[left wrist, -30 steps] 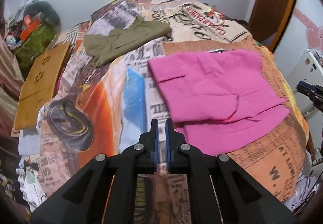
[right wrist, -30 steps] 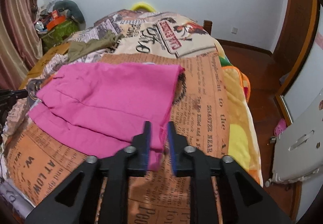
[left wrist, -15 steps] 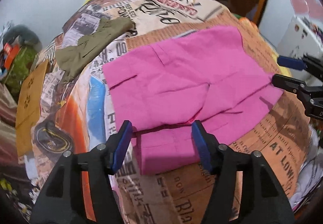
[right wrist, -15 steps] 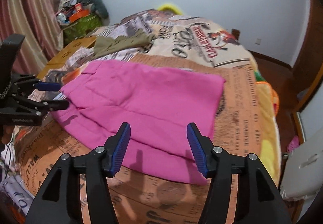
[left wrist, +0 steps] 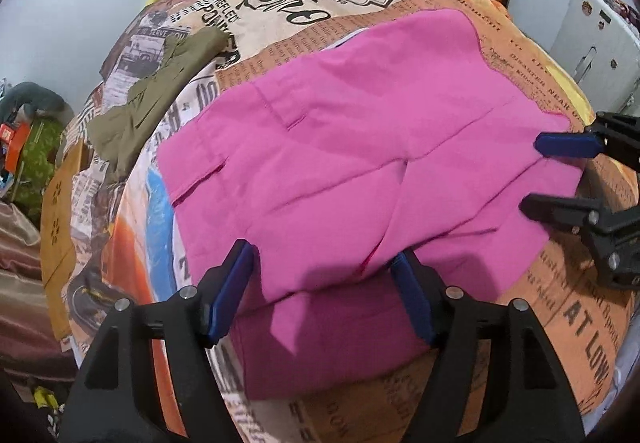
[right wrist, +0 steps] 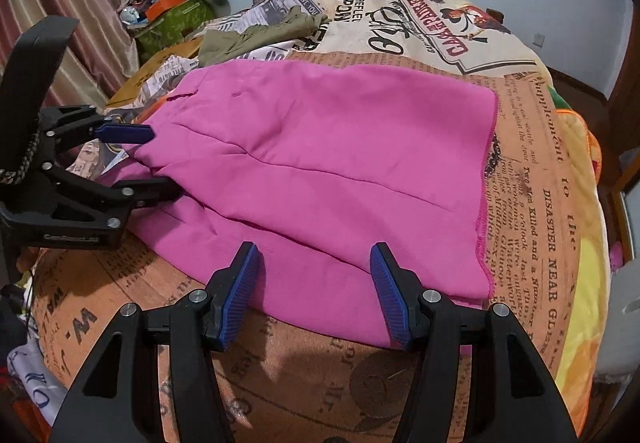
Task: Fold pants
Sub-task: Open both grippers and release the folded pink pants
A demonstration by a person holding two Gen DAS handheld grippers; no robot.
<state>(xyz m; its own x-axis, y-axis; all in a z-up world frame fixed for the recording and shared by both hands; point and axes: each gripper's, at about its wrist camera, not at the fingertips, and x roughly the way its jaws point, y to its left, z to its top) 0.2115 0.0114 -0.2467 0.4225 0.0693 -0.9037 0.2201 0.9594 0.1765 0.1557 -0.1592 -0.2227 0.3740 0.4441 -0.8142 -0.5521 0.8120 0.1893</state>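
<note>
1. The pink pants (left wrist: 360, 147) lie flat on the newspaper-print bedspread (left wrist: 568, 327), filling the middle of both views, already doubled over once: an upper layer rests on a longer lower one that sticks out toward 6 o'clock.
2. The left gripper (left wrist: 324, 289) hangs over the near edge of the pants; its jaws are opening, with pink cloth under the gap but nothing pinched.
3. The right gripper (right wrist: 314, 289) stands half open above the same near edge, toward 5 o'clock, holding nothing.
4. My judgement: at least one more fold is left, and no grip is yet taken.
5. An olive garment (left wrist: 156, 99) waits at 10 o'clock, untouched.
</note>
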